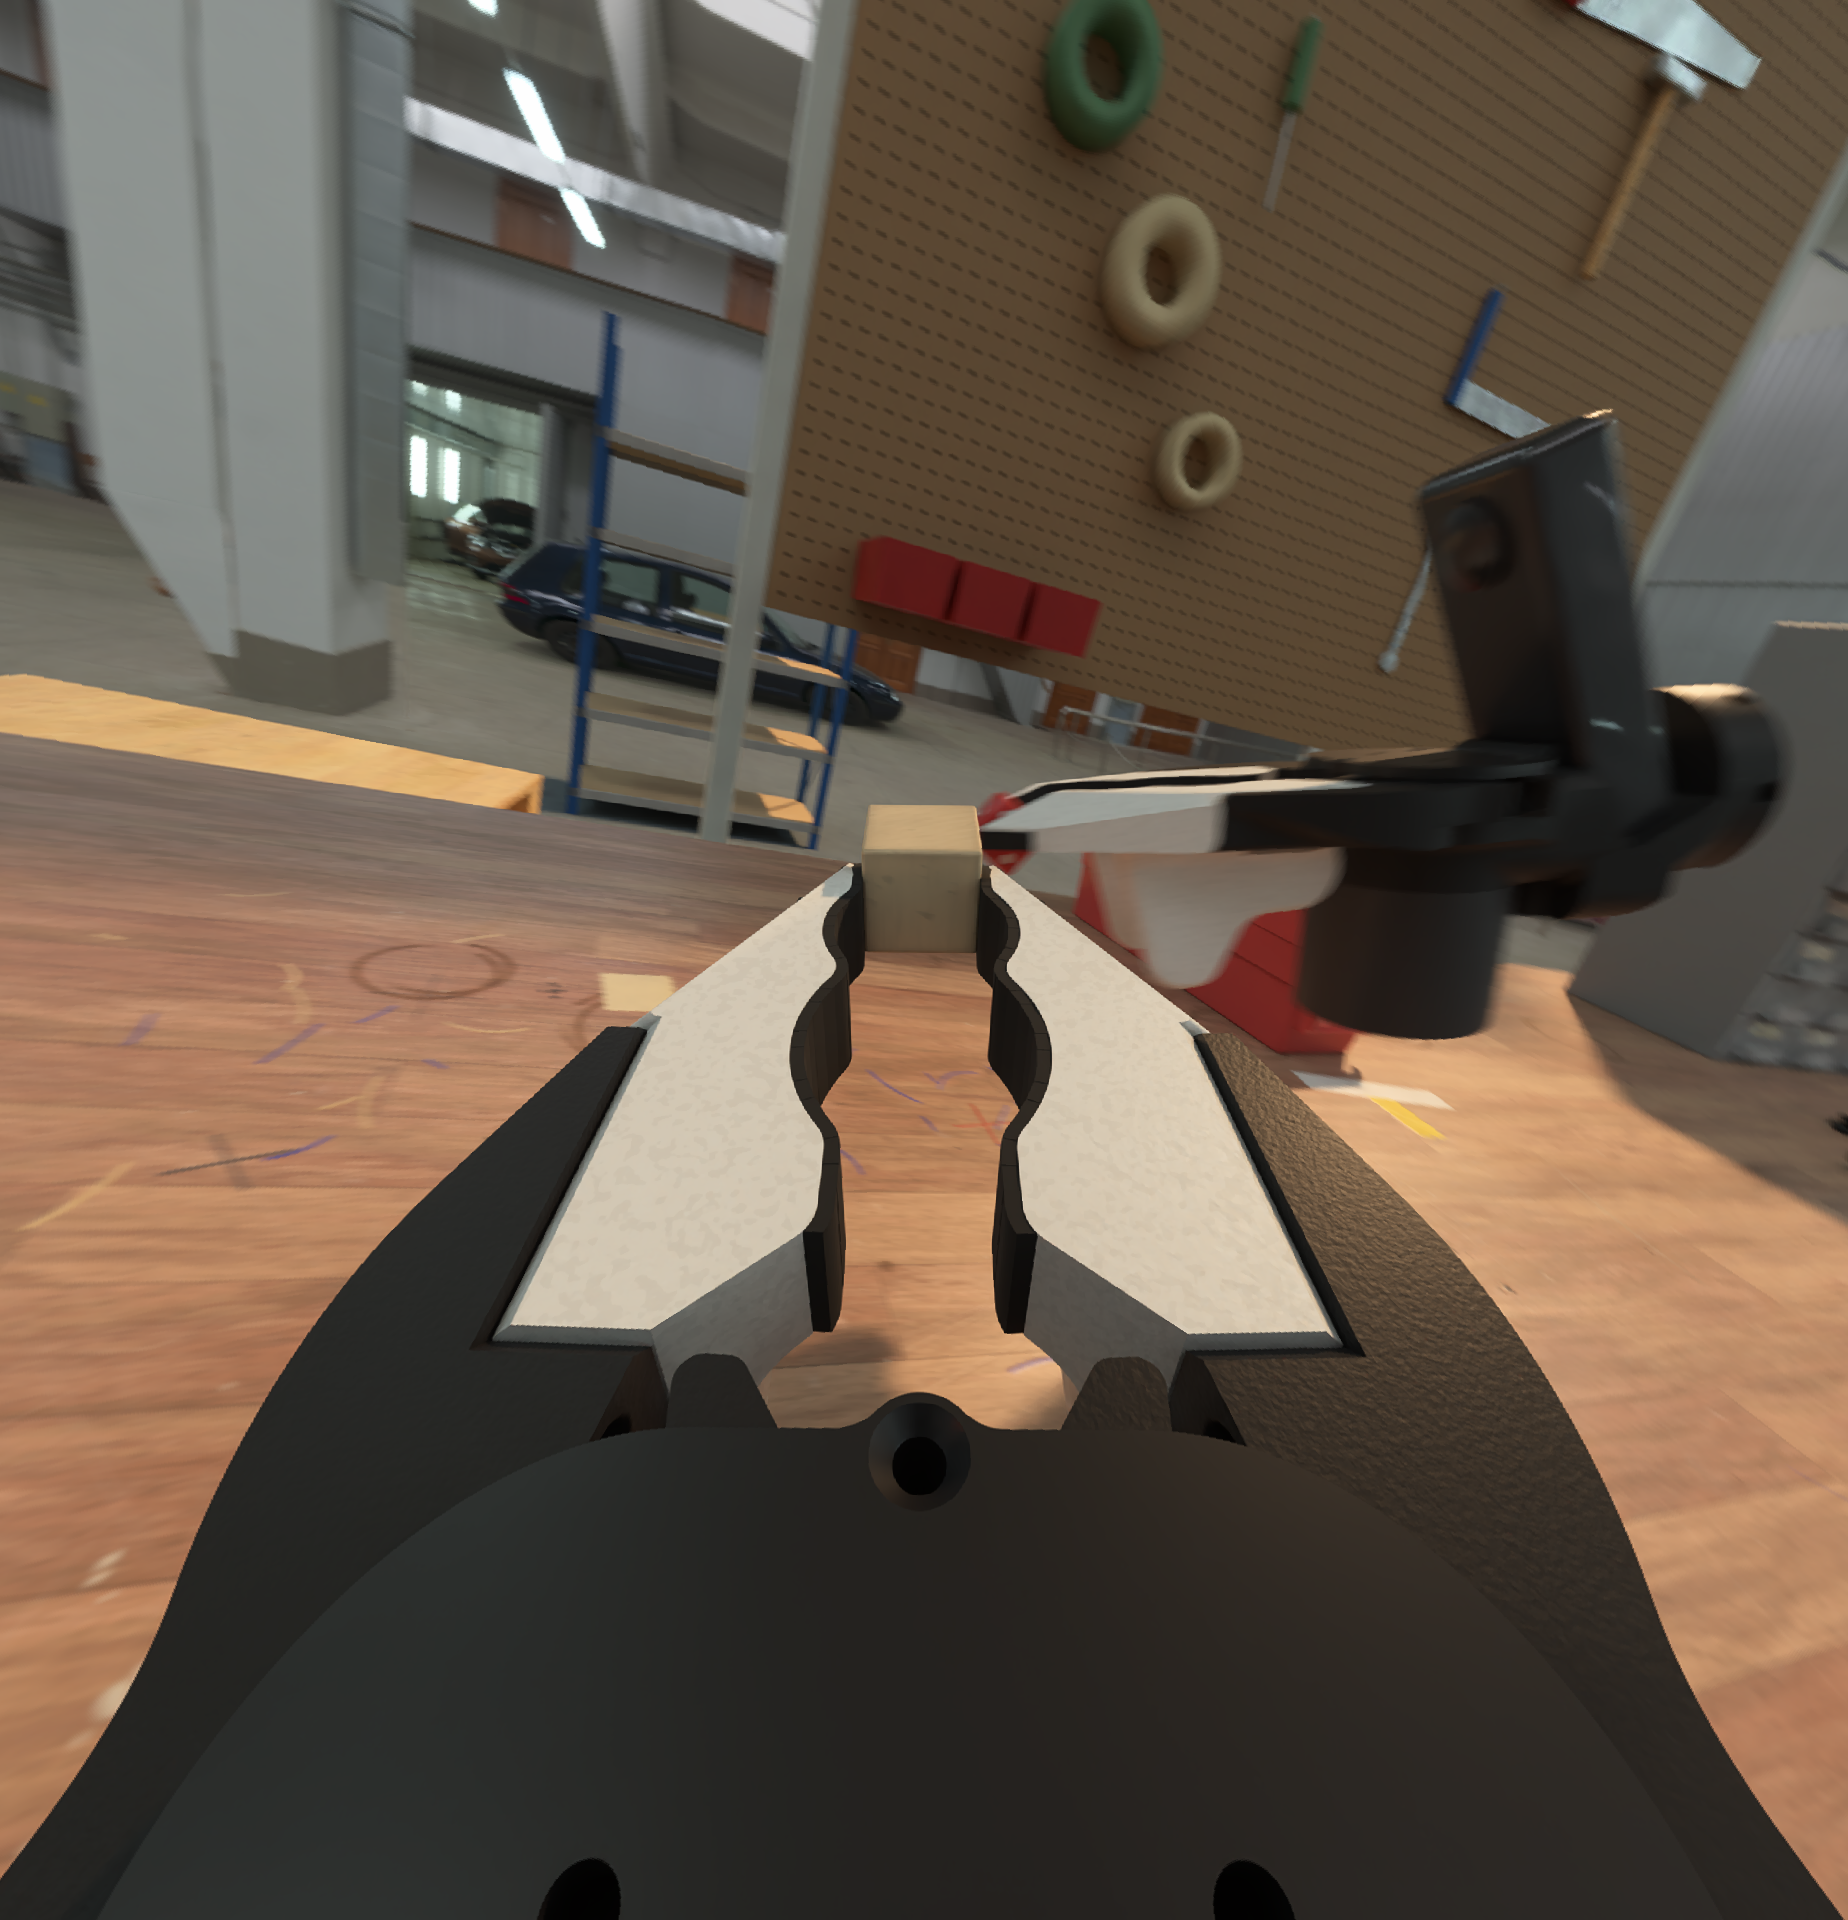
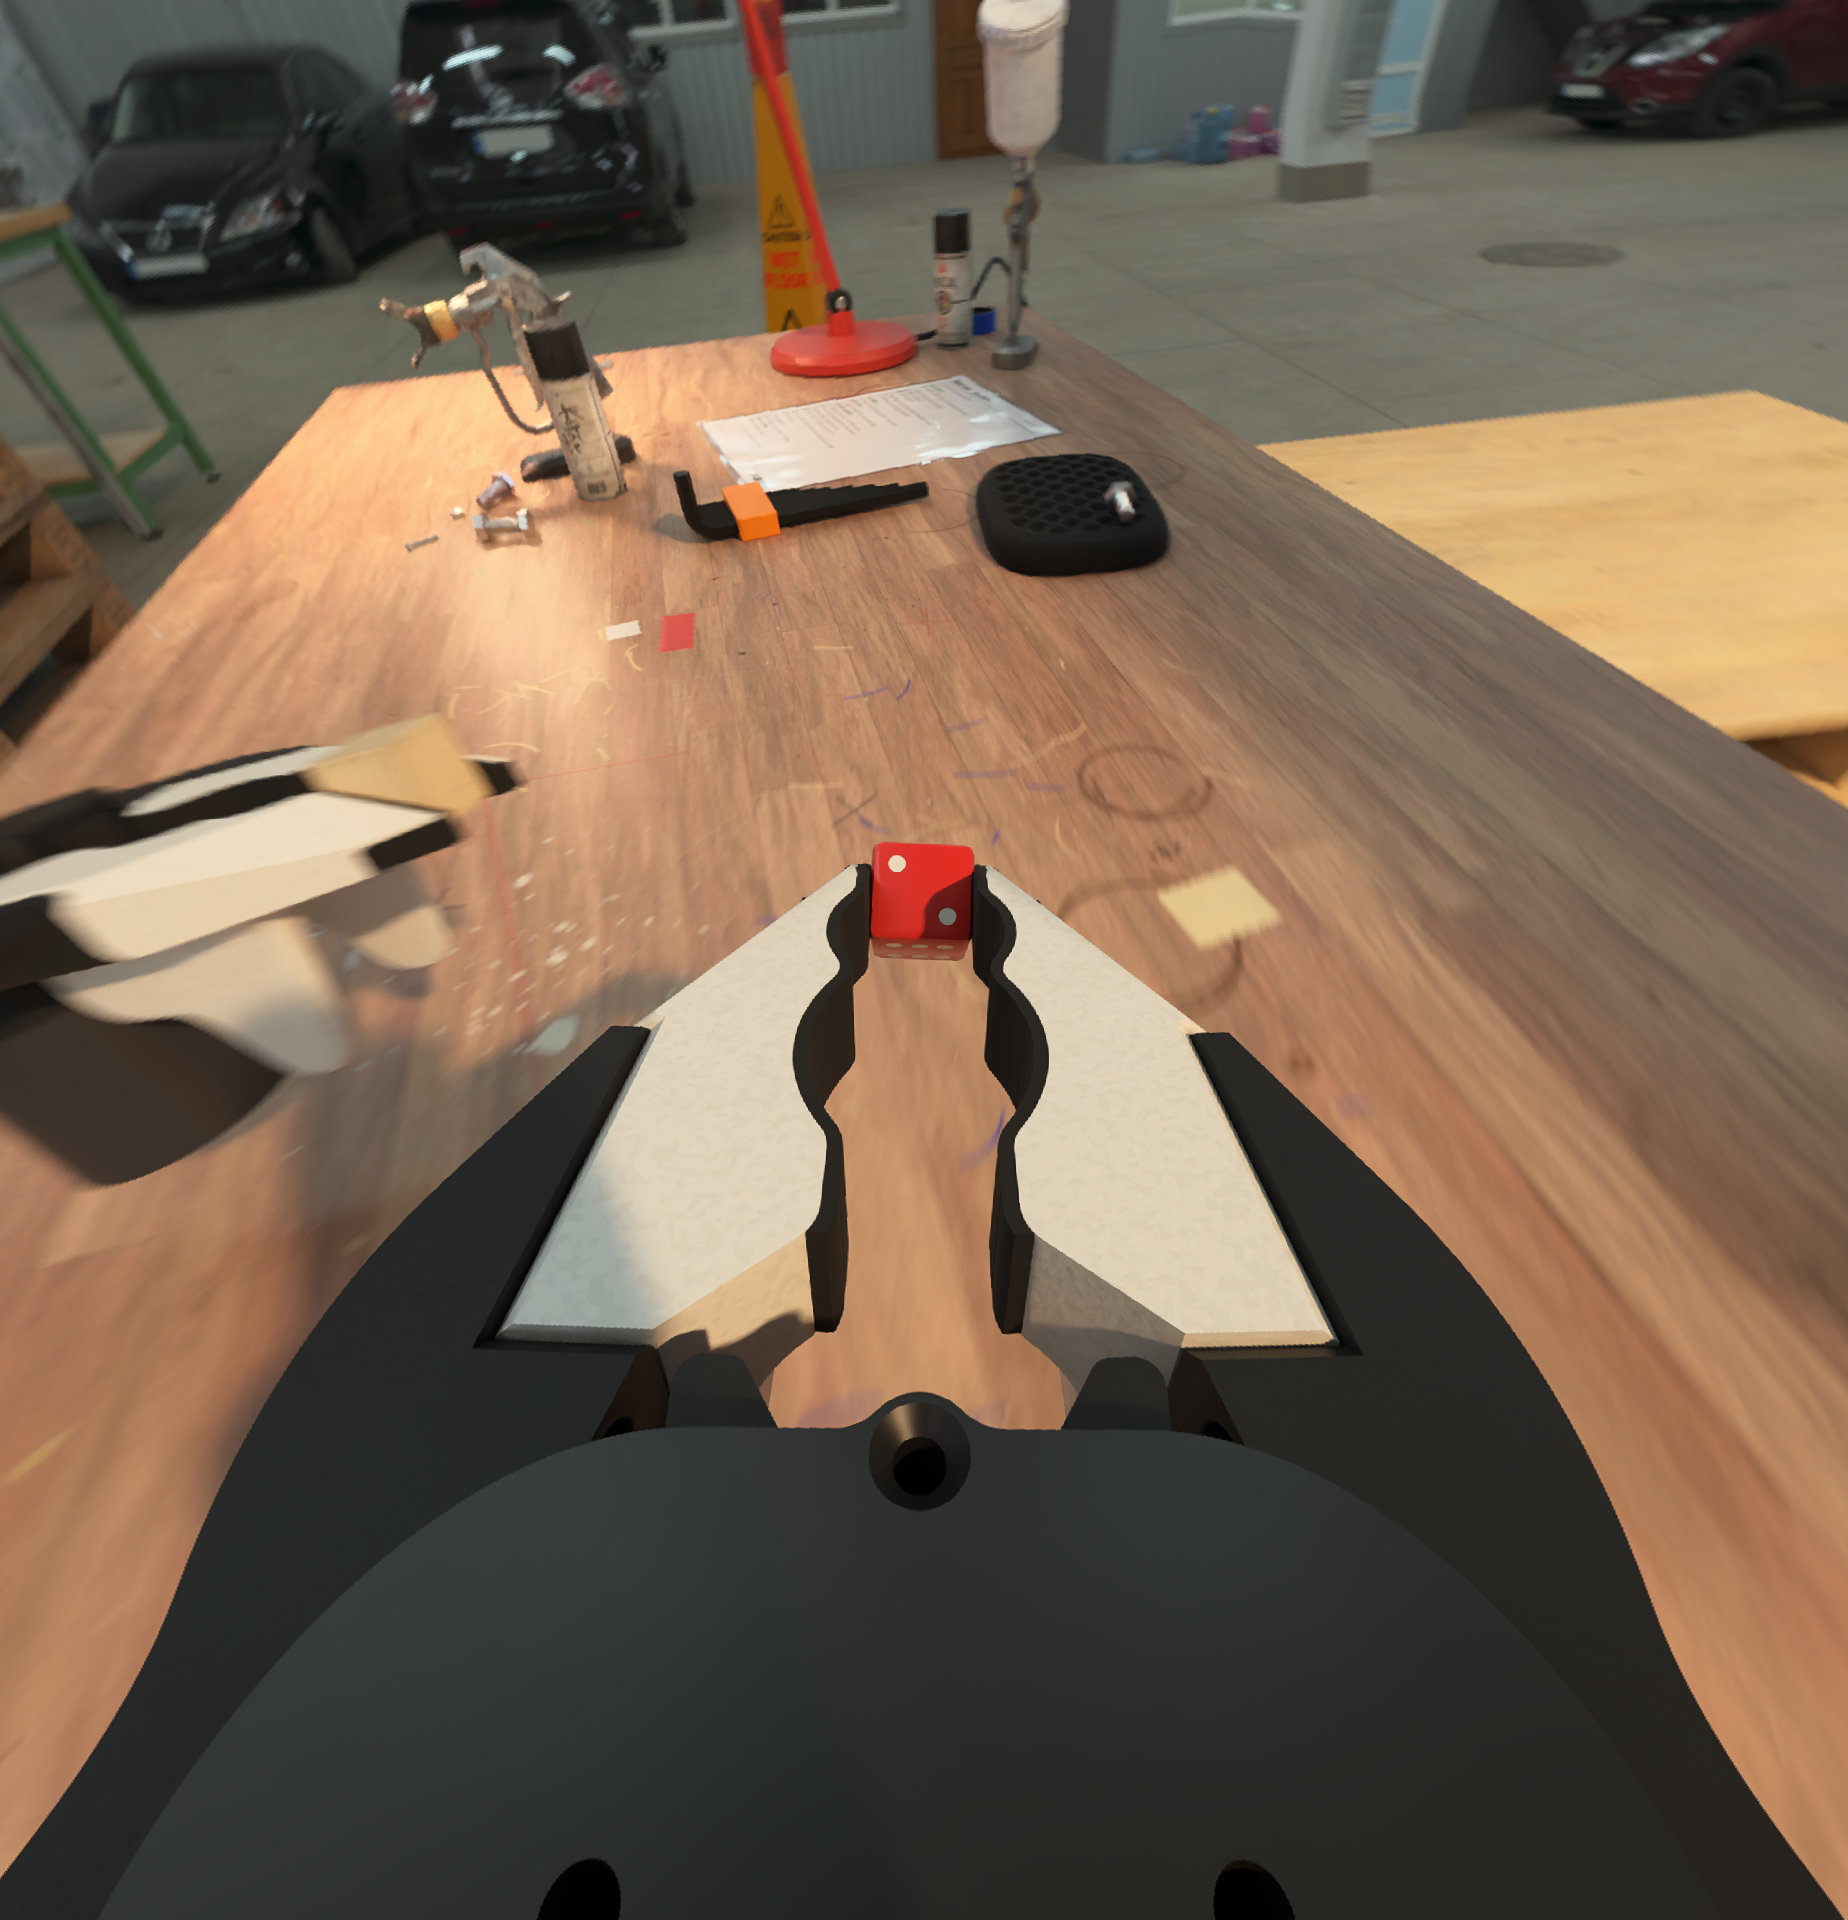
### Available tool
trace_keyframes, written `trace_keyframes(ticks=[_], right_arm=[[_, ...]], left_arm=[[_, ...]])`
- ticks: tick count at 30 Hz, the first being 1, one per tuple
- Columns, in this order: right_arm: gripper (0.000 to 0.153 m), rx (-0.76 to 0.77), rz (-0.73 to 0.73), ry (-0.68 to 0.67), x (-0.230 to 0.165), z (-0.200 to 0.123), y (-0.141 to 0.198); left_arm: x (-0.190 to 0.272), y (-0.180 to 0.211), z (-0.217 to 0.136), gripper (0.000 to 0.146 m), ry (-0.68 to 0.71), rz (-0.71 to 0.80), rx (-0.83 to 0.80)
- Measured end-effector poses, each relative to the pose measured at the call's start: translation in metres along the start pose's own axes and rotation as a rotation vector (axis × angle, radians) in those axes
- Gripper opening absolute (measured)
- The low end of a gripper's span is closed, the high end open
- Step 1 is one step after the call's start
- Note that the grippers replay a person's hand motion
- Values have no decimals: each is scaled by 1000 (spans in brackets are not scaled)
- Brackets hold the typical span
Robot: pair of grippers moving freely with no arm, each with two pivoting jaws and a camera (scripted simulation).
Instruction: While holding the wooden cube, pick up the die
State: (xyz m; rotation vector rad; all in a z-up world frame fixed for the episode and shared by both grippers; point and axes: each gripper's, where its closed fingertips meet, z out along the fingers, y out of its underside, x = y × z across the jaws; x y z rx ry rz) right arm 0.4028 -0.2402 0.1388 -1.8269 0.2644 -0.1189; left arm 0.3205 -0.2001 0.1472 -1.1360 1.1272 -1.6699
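The pale, square-edged wooden cube is held between the fingertips of the left gripper, whose white, black-padded jaws are closed to a narrow gap with the cube pinched at their very ends, above the brown wooden workbench top. In the same view the right gripper is seen from the side, just beside the cube, with a sliver of red visible at its tips. In the right wrist view, the small red die with white pips is clamped between the tips of the right gripper, the jaws drawn in to the die's width and touching it on both sides; whether the die is clear of the workbench top cannot be told. The left gripper appears blurred at the left edge of that view, with the wooden cube held at its tips, well apart from the die. Farther along the bench a black hex key set with an orange holder, a black honeycomb-patterned tray holding a bolt, a printed white sheet, a red round lamp base and a metal spray gun are seen. A brown pegboard hung with tools and rings is seen behind the bench.
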Motion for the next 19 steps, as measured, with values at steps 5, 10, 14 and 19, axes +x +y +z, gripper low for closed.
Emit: trace_keyframes(ticks=[5, 10, 14, 19], right_arm=[[18, 28, 113, 58, -17, -129, 9], [18, -59, -68, 154, -33, -216, -4], [19, -123, -180, 152, -54, -245, -13], [19, -203, -204, 27, -87, -251, -7]], left_arm=[[68, 22, 12, 20, 182, 48, -68], [150, 37, 19, 20, 358, -38, -100], [202, 47, 20, 20, 439, -44, -121], [242, 70, 8, 20, 527, -32, -183]])
